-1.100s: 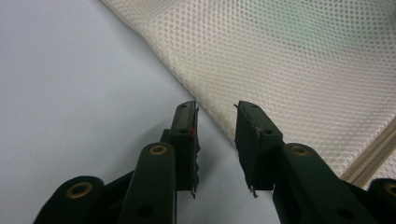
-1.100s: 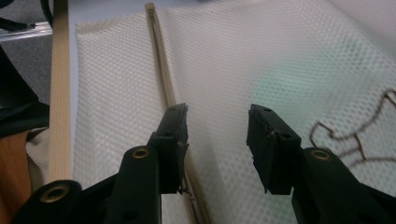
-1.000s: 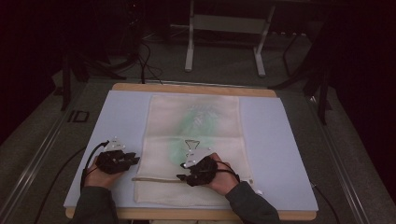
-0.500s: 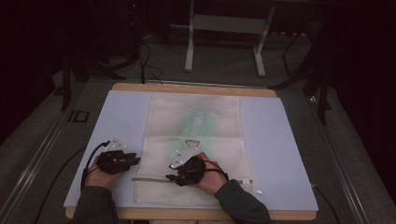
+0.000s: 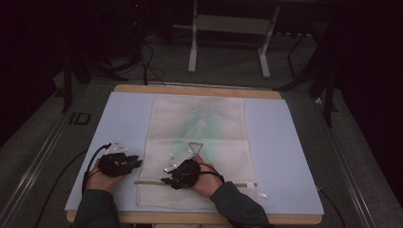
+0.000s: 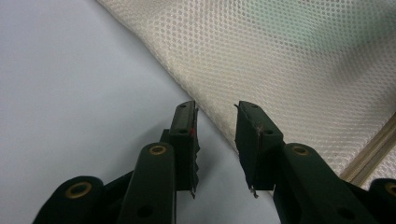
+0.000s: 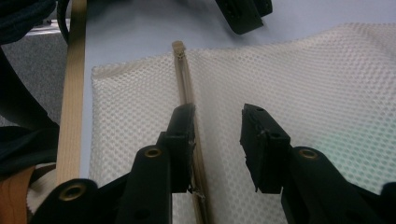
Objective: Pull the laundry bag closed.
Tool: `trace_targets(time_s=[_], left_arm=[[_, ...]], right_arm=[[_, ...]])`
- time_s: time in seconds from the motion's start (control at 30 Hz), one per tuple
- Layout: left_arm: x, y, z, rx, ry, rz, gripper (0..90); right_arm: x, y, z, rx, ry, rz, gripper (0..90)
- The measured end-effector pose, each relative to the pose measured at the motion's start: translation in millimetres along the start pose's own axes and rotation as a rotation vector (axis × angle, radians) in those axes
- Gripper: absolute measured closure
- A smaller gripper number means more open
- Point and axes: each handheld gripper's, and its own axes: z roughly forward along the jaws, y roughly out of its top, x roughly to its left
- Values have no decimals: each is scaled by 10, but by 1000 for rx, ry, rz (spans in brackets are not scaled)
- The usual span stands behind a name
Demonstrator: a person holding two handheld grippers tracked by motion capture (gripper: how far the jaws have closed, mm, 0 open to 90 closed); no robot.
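Mesh bag (image 5: 197, 142) plain; faint green print, unreadable; zipper (image 7: 187, 93) unbranded.

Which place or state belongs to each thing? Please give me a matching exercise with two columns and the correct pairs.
Things:
1. left gripper
2. right gripper
3. mesh bag
4. zipper

Places or states:
a. lies flat in the middle of the mat
b. over the blue mat beside the bag's edge, jaws open
c. runs across the bag near the person
d. over the zipper line, jaws open, nothing pinched

Pairs: 1-b, 2-d, 3-a, 4-c
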Motion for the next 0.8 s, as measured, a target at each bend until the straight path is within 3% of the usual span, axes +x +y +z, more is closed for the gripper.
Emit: trace_targets(time_s=[0.8], left_arm=[[12,2,-8,-5,2,-1,680]], right_arm=[[109,242,339,16,36,-34,726]])
